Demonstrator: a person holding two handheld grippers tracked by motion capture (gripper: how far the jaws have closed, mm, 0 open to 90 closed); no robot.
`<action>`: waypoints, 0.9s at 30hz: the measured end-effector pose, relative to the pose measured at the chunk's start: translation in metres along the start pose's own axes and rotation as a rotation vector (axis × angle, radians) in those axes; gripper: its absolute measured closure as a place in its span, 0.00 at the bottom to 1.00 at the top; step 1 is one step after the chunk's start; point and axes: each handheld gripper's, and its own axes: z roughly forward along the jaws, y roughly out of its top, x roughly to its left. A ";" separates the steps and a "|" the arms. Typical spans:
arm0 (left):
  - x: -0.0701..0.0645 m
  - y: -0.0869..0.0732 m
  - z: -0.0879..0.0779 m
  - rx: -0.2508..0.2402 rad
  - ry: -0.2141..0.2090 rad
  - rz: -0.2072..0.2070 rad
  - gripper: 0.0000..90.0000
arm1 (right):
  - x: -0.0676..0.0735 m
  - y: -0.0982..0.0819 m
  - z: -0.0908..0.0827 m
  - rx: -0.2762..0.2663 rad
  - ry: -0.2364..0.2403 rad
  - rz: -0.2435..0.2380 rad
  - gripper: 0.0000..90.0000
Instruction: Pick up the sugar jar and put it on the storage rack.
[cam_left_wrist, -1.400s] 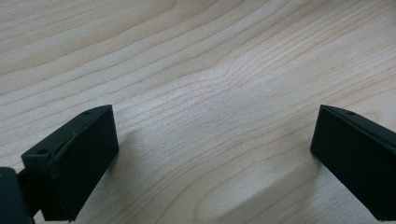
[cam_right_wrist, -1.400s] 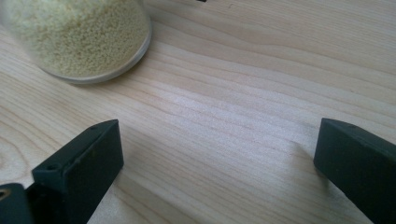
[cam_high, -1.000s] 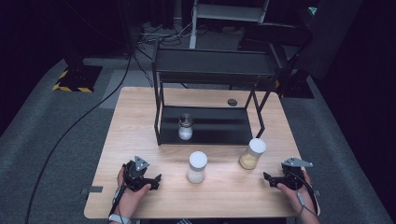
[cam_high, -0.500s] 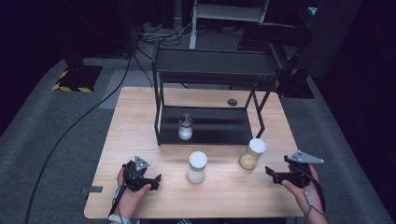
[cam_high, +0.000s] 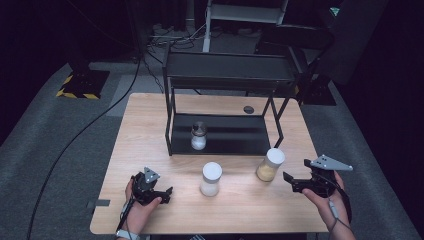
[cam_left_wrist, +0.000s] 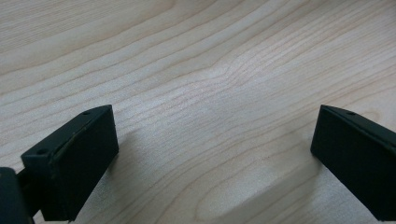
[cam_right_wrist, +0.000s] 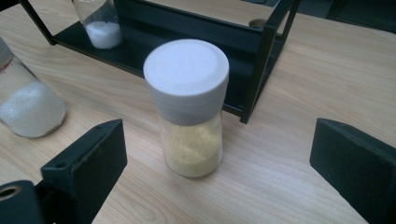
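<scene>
The right gripper (cam_high: 292, 181) was aimed at the yellow-powder jar (cam_right_wrist: 188, 109) at frame centre, fingers held apart. A light, rigid, slippery glass body was judged; its sides below the white cap (cam_right_wrist: 186, 70) were best gripped. The left gripper (cam_high: 167, 192) fingers were spread over bare tabletop (cam_left_wrist: 196, 70).

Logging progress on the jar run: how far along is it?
Done: one jar of white powder stands on the rack's lower shelf. In hand: the right gripper, jaws open, faces the jar of yellow powder without touching it. Left: that jar and the white-capped jar on the table; the left gripper rests open.
</scene>
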 end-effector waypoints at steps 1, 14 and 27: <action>0.000 0.000 0.000 0.000 0.000 0.000 0.01 | 0.001 0.002 -0.001 -0.003 0.001 -0.004 0.04; 0.000 0.000 0.000 0.001 0.000 0.003 0.01 | 0.017 0.022 -0.002 -0.035 0.044 -0.047 0.04; 0.001 0.000 0.000 0.001 -0.003 0.003 0.01 | 0.038 0.046 0.008 -0.058 0.102 -0.103 0.04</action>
